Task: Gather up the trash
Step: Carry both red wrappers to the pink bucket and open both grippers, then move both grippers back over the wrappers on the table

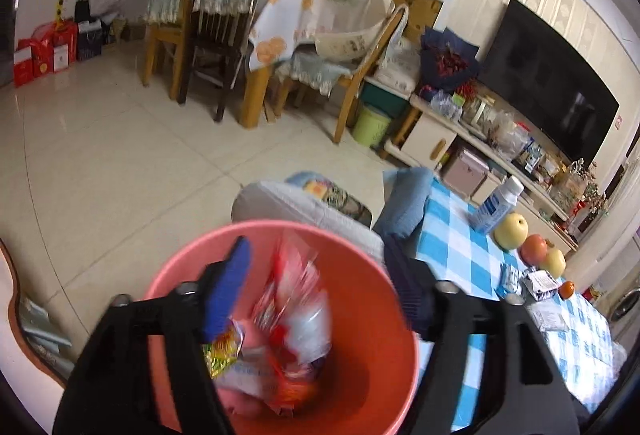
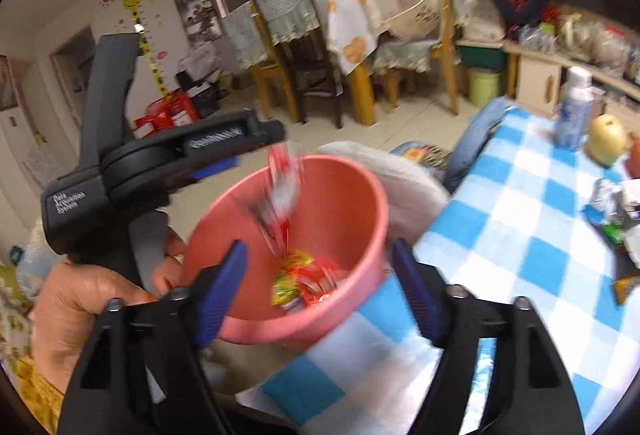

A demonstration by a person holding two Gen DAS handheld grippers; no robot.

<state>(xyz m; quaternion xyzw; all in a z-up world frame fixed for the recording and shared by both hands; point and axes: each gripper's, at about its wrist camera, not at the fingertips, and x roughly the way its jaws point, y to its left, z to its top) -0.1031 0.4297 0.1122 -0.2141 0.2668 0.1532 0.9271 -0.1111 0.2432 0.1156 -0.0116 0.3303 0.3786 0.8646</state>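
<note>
Dropping wrappers [image 1: 296, 299] into pink bin [image 2: 360, 195] parked at worktop [image 2: 520, 235] edge for short reach. Left gripper [image 1: 320, 299] and right gripper [image 2: 320, 275] both spread wide, holding nothing. More litter [image 2: 608, 211] remaining on worktop.

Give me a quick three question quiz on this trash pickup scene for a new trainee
1. True or false: the pink bucket is empty.
2. Which fruit stands nearest the white bottle on the checked tablecloth? A) yellow apple B) banana C) grapes
3. What is blurred in mid-air above the bucket, beside the left gripper?

Key
1. False: wrappers lie at its bottom.
2. A, the yellow apple.
3. A red and white wrapper, between the open fingers, dropping toward the bucket.
</note>
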